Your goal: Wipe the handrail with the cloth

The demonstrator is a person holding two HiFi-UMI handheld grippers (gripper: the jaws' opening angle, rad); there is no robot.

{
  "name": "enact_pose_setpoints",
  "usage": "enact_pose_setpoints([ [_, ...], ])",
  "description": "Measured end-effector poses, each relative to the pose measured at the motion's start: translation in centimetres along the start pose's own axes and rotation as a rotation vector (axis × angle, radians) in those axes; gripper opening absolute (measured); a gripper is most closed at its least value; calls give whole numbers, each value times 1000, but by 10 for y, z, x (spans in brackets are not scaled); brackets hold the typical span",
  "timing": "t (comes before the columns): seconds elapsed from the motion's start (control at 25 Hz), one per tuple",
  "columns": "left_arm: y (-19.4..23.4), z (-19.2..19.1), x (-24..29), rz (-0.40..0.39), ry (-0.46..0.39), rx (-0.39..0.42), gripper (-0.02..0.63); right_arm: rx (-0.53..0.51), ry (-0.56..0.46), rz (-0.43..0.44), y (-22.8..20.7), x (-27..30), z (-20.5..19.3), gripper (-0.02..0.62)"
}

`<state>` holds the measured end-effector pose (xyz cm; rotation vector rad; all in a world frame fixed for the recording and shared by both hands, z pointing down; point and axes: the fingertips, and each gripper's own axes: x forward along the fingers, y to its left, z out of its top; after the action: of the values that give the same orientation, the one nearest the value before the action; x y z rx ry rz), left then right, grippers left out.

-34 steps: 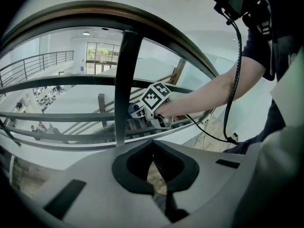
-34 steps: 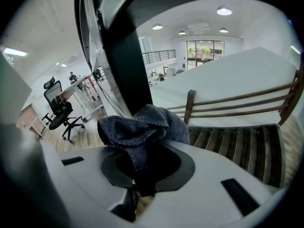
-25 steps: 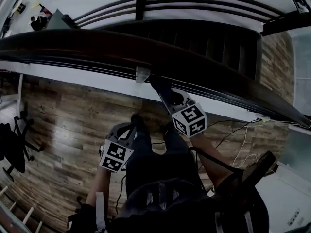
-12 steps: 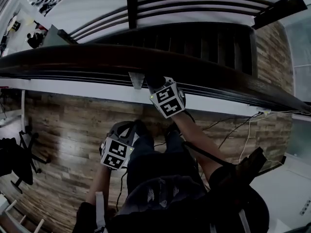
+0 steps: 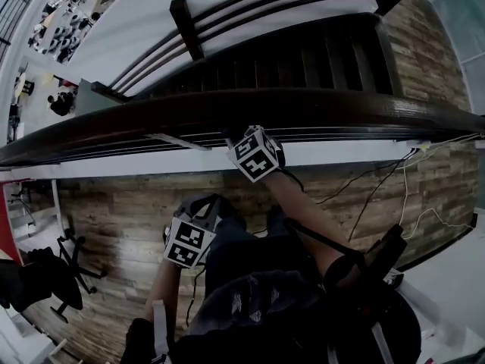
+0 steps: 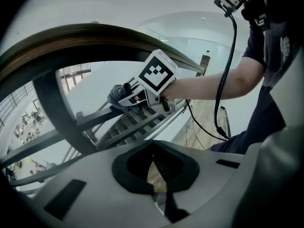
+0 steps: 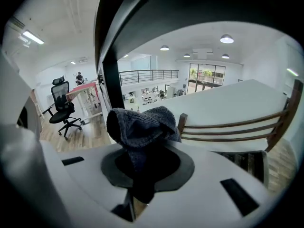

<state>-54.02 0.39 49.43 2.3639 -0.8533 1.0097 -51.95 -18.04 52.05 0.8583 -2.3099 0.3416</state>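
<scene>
Cloth sits bunched in our right gripper, whose jaws are clamped tight on it so that the wad sticks out ahead like a pad. We hold that gripper right against the near side of the handrail, cloth end toward the dark wood. We judge this puts fabric, not plastic, on the rail, though we cannot confirm contact. Our left gripper hangs well below the handrail, jaws together on nothing, likely kept clear because wiping needs one tool.
</scene>
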Motion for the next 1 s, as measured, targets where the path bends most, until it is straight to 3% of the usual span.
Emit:
enact_pose_setpoints([
  [0.16,-59,57,40,-13,22,85,8,38,-6,-38,-71,-64,-52,46],
  [0.32,-118,115,87,-52,-11,61,8,74,-1,-79,-140,-130,-109,46],
  [0.4,-143,140,114,-88,7,109,8,93,-9,-120,-177,-159,-132,46],
  [0.52,-178,176,148,-170,14,197,8,126,0,-197,-226,-201,-166,46],
  [0.8,-232,234,227,-422,10,263,8,254,48,-355,-324,-288,-244,46],
  [1.0,-291,288,274,-491,21,352,8,299,91,-492,-401,-371,-319,47],
])
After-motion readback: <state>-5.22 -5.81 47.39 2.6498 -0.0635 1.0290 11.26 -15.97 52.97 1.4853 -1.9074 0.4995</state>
